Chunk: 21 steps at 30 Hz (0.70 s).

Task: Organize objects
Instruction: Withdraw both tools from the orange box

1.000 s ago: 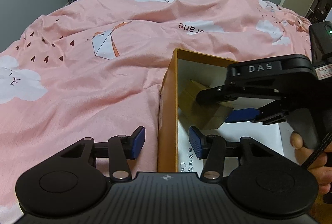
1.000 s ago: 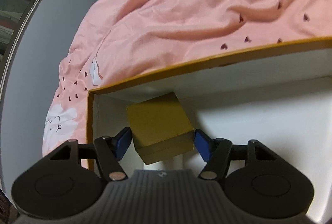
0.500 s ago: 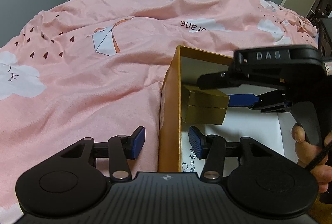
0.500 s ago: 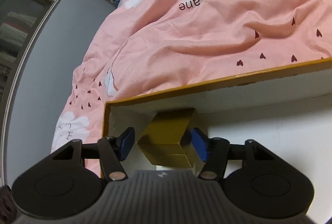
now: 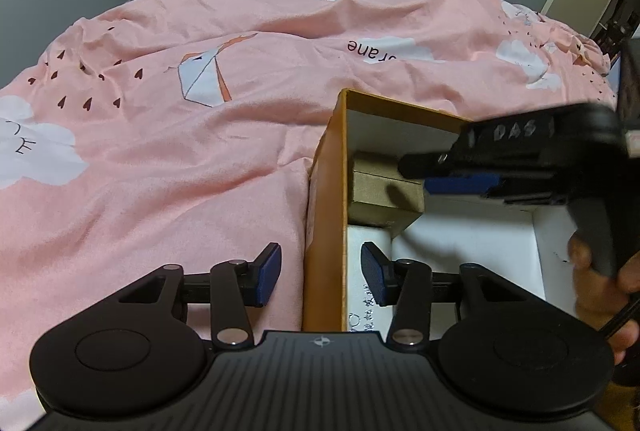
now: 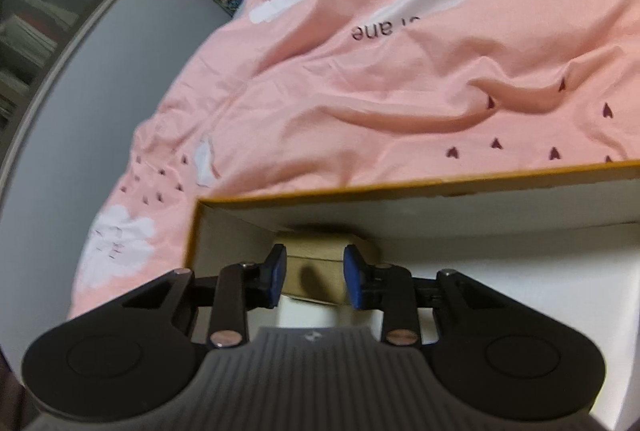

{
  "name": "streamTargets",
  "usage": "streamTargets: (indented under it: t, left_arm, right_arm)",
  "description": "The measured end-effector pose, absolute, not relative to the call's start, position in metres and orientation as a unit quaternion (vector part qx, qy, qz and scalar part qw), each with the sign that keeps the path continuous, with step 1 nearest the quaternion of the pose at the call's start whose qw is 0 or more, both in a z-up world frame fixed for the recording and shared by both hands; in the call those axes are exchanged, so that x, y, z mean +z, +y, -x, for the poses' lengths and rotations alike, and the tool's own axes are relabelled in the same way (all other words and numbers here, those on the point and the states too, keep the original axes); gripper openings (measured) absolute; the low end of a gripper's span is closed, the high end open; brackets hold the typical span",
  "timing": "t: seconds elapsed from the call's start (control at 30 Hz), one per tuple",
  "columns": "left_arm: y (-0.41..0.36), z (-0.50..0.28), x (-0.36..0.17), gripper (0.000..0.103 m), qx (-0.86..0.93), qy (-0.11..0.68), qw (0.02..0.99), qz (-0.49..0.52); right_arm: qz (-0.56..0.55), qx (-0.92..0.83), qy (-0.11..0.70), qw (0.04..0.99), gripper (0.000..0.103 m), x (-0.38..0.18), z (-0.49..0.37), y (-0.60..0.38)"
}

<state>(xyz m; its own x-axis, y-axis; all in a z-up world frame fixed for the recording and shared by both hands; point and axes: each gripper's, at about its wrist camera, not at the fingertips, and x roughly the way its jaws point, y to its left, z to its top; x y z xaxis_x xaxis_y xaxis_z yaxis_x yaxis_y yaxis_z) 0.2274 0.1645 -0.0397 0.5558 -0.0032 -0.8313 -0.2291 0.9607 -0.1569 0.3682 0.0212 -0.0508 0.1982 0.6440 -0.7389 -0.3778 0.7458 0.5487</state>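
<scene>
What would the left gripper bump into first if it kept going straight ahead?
Most likely the orange box: its side wall stands right between the left gripper's closing blue pads, which straddle it. Past the wall sits the small tan box, though depth is hard to judge.

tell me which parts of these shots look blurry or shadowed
Left wrist view: the right gripper is motion-smeared, its jaws closing; the bedspread stays sharp. Right wrist view: everything is softly blurred, and a dark shadow sits on the small cardboard box.
</scene>
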Motion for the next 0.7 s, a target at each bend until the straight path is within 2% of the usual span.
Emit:
streamTargets:
  t: [0.1,0.2,0.37,0.7]
  left_arm:
    - [0.163,-0.227,-0.039,0.047,0.062,0.467,0.874,0.122]
    - [0.163,-0.226,-0.038,0.046,0.065,0.465,0.874,0.122]
    - [0.165,-0.221,-0.033,0.047,0.071,0.461,0.875,0.131]
    - [0.157,-0.180,-0.010,0.046,0.074,0.431,0.888,0.138]
  right_arm:
    - [-0.134,0.338,0.550,0.752,0.032,-0.061,-0.370,0.022]
    - [-0.137,0.350,0.550,0.746,0.024,-0.066,-0.371,0.029]
    - [-0.145,0.358,0.555,0.736,0.022,-0.069,-0.373,0.028]
    - [-0.068,0.344,0.489,0.799,0.025,0.003,-0.322,-0.063]
